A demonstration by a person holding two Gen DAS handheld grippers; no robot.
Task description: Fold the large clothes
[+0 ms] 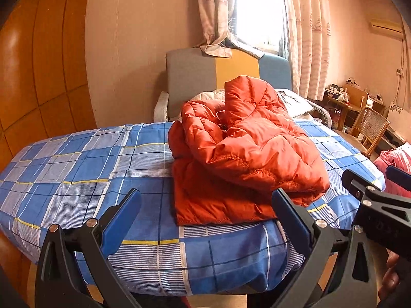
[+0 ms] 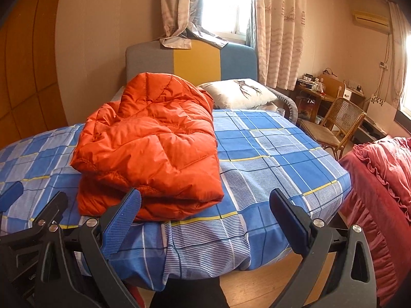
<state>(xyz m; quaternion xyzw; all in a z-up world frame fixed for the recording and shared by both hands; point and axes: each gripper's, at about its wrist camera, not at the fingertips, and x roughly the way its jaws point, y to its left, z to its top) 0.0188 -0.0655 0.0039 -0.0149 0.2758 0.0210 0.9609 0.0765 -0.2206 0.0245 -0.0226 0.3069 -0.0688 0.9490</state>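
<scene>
An orange quilted puffer jacket [image 1: 241, 151] lies folded in a thick bundle on the blue plaid bed sheet [image 1: 84, 169], near the foot of the bed. It also shows in the right wrist view [image 2: 151, 148]. My left gripper [image 1: 205, 200] is open and empty, held back from the bed's foot edge, just in front of the jacket. My right gripper [image 2: 205, 200] is open and empty, to the right of the jacket's near corner. The right gripper's body [image 1: 380, 200] shows at the right of the left wrist view.
A white pillow [image 2: 239, 93] lies by the grey, yellow and blue headboard [image 2: 195, 59]. A rattan chair [image 2: 334, 125] and a cluttered desk [image 2: 318, 87] stand to the right. A red ruffled bedspread [image 2: 380, 179] is close on the right. Wooden wardrobe panels [image 1: 38, 64] are left.
</scene>
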